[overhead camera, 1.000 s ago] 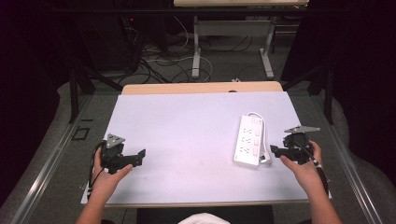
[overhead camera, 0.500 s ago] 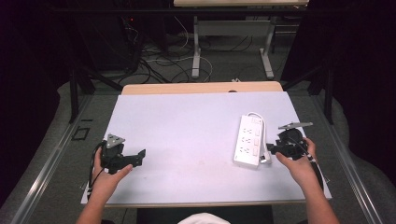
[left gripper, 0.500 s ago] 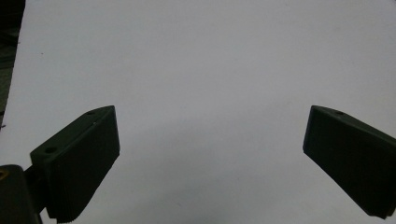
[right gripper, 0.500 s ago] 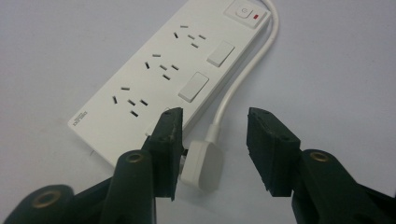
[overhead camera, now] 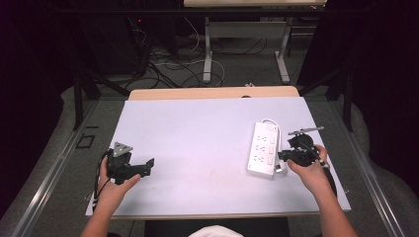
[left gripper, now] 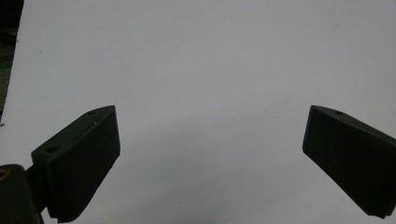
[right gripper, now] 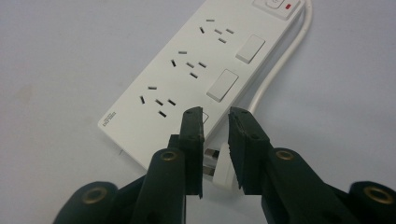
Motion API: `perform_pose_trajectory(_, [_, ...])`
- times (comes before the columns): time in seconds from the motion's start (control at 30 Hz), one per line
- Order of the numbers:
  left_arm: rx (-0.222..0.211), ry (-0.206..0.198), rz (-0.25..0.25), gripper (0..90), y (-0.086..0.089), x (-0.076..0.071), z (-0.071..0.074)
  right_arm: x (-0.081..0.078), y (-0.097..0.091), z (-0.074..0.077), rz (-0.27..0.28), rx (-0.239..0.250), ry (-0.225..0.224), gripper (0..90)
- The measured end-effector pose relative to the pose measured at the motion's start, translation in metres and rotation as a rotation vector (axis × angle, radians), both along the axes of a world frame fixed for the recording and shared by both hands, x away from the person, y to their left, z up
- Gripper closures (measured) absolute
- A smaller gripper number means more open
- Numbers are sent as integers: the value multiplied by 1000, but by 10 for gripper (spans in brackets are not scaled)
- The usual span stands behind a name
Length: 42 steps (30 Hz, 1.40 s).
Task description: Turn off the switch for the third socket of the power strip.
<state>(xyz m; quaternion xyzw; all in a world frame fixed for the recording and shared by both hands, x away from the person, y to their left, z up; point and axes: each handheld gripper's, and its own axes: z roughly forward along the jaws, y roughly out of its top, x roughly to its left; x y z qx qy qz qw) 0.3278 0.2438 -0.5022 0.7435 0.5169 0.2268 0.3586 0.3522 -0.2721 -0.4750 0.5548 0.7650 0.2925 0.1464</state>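
R gripper fingers straddle plug by power strip

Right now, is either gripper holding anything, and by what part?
The left gripper is open over bare table, holding nothing. The right gripper straddles the white plug beside the power strip; whether it grips cannot be told.

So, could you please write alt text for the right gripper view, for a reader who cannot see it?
The right gripper, its two black jaws nearly closed, straddles a white plug lying beside the near end of a white power strip on a pale table. The strip's white cable curves along its right side.
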Motion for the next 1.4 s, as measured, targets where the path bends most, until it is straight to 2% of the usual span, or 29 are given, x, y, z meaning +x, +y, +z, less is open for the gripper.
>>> perform_pose_trajectory(0.23, [-1,-2,4,40,-2,0,0,3,4,-3,13,-2,26,837])
perform_pose_trajectory(0.6, [8,5,-3,41,-1,0,-1,7,6,-11,14,6,30,900])
perform_pose_trajectory(0.7, [8,4,-5,41,-1,1,-2,7,9,-13,5,10,43,900])
perform_pose_trajectory(0.73, [8,5,-5,41,-1,1,-2,7,8,-15,22,6,38,900])
perform_pose_trajectory(0.97, [11,6,-6,41,-1,1,-2,10,15,-22,24,-2,62,900])
perform_pose_trajectory(1.33, [6,9,-1,42,-1,1,-3,12,21,-28,52,12,69,900])
perform_pose_trajectory(1.4, [6,9,-1,42,-1,1,-3,12,21,-29,54,-2,73,900])
